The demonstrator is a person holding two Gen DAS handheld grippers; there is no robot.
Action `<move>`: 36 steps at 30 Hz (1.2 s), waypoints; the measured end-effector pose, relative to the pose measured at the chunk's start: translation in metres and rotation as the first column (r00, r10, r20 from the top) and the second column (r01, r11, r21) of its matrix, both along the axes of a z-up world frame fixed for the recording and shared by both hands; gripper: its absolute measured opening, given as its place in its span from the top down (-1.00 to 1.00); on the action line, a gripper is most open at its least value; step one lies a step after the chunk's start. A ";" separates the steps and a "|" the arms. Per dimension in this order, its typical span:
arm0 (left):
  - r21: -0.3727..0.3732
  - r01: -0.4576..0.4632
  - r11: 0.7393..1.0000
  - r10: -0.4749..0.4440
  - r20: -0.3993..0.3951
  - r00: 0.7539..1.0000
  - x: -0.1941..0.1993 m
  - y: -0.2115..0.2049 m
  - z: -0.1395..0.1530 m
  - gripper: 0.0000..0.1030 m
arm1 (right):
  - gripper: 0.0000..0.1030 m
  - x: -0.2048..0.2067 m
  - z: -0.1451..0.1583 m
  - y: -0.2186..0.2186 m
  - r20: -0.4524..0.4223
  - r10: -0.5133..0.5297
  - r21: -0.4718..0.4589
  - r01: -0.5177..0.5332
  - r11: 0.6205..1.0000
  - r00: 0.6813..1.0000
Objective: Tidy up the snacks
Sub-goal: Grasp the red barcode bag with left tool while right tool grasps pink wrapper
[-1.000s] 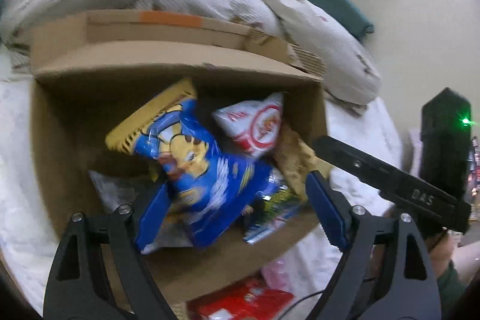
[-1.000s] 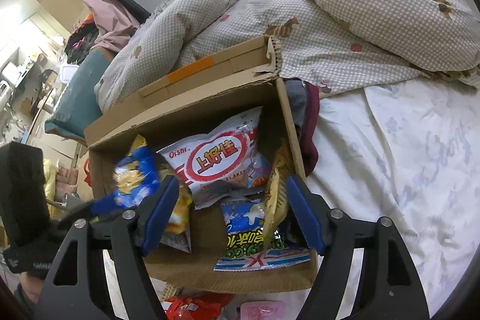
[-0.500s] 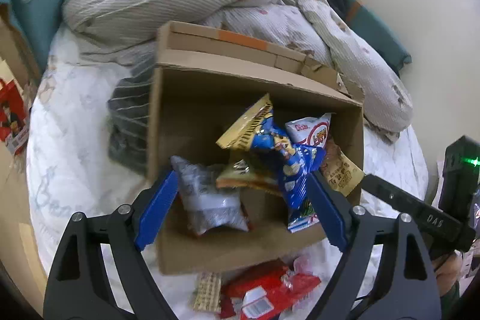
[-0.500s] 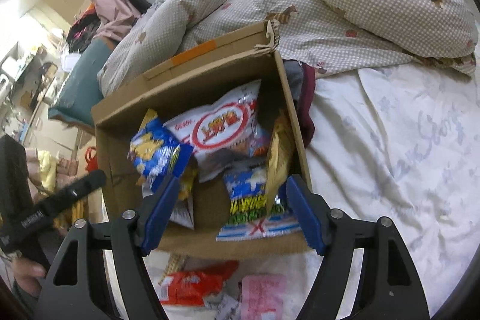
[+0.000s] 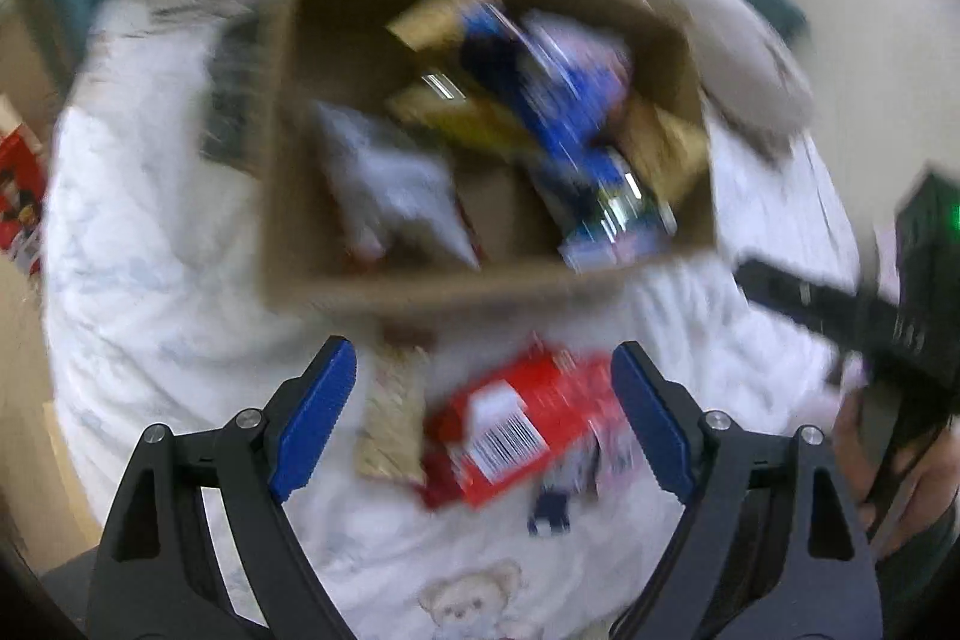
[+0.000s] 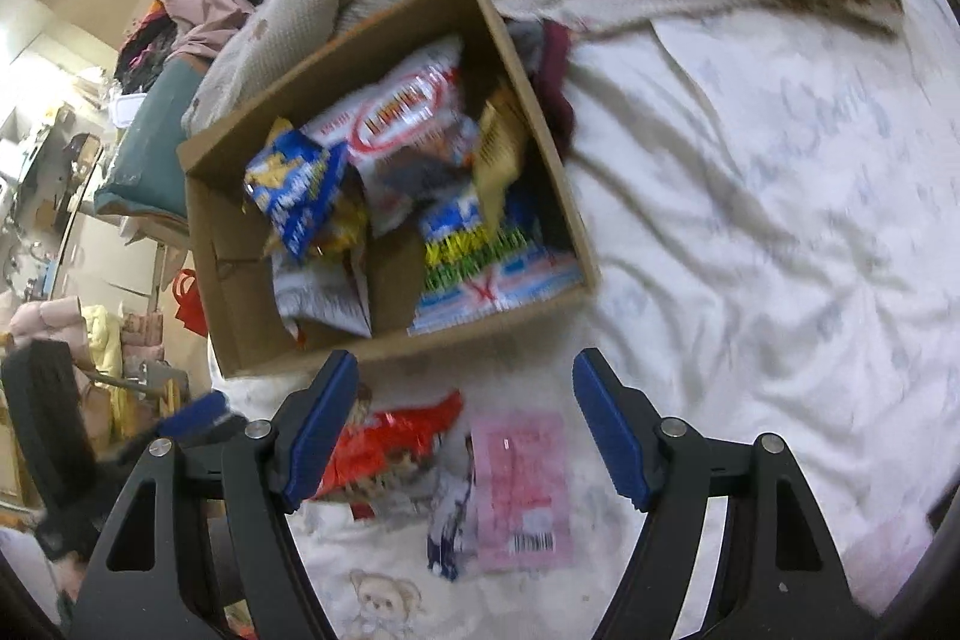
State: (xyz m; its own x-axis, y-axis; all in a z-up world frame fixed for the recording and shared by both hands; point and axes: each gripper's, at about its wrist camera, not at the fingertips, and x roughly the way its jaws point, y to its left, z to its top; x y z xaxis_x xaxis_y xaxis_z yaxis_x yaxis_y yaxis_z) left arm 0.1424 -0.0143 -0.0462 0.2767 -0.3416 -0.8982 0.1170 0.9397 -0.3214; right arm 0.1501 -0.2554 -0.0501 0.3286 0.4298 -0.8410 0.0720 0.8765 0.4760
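Both wrist cameras look steeply down from above the near edge of the white-sheeted bed [image 6: 750, 220]. Each faces the open brown cardboard box [image 5: 282, 196] [image 6: 204, 244], seen from moderately near; the left view is motion-blurred.

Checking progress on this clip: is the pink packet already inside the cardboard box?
No, the pink packet lies on the bedsheet outside the cardboard box, near the red packet.

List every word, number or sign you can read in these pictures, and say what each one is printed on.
None reads clearly.
White and red bag in the box: red lettering, blurred.
Blue and white bag: green lettering, red "X" mark.
Red packet: barcode only.
Pink packet: barcode, print too small.
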 end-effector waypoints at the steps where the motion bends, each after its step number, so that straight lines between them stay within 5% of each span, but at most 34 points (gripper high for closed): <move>1: 0.005 0.060 0.998 -0.060 -0.023 0.998 -0.003 -0.012 -0.006 -0.64 | -0.49 -0.004 -0.002 -0.002 -0.011 -0.008 0.010 0.008 1.000 1.000; 5: 0.138 0.234 0.962 -0.232 -0.034 0.972 -0.018 -0.052 -0.024 -0.64 | -0.49 -0.019 -0.007 -0.012 -0.042 -0.038 0.030 0.039 0.999 0.998; 11: 0.260 0.302 0.917 -0.291 -0.082 0.953 -0.012 -0.078 -0.059 -0.64 | -0.49 -0.029 -0.014 -0.017 -0.068 -0.057 -0.008 0.056 0.998 0.996; 14: 0.288 0.303 0.909 -0.293 -0.077 0.953 -0.008 -0.082 -0.068 -0.19 | -0.49 -0.029 -0.021 -0.017 -0.092 -0.061 -0.025 0.058 0.998 0.994; 16: 0.281 0.291 0.915 -0.287 -0.053 0.956 -0.007 -0.080 -0.065 0.08 | -0.49 -0.028 -0.030 -0.017 -0.128 -0.062 -0.019 0.061 0.998 0.990; 21: 0.236 0.217 0.947 -0.224 0.002 0.975 -0.013 -0.059 -0.031 0.29 | -0.40 -0.027 -0.069 -0.001 -0.274 0.002 0.001 -0.002 1.000 0.962; 24: 0.161 0.136 0.978 -0.138 0.001 0.990 -0.019 -0.040 -0.006 0.29 | -0.30 -0.027 -0.086 0.015 -0.320 0.048 -0.037 -0.064 0.997 0.946; 30: 0.093 0.001 0.996 -0.003 0.028 1.000 -0.041 -0.001 0.024 0.29 | -0.29 -0.027 -0.110 0.043 -0.365 0.120 -0.149 -0.185 0.971 0.923; 32: 0.075 -0.049 0.996 0.047 0.021 0.999 -0.049 0.012 0.024 0.29 | -0.16 -0.028 -0.110 0.048 -0.349 0.141 -0.173 -0.212 0.962 0.926; 34: 0.080 -0.070 0.994 0.069 0.020 0.997 -0.055 0.021 0.023 0.29 | 0.47 -0.029 -0.105 0.052 -0.327 0.161 -0.228 -0.243 0.943 0.931; 36: 0.080 -0.082 0.993 0.081 0.014 0.997 -0.052 0.018 0.019 0.29 | 0.62 -0.032 -0.103 0.048 -0.319 0.164 -0.224 -0.242 0.944 0.934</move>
State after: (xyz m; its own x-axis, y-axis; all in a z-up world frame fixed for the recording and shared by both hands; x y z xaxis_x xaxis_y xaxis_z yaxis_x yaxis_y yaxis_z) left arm 0.0903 0.0038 -0.0274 0.3102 -0.2443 -0.9187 0.0418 0.9690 -0.2435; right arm 0.1185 -0.2076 -0.1532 -0.0193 0.2189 -0.9756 -0.0191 0.9755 0.2192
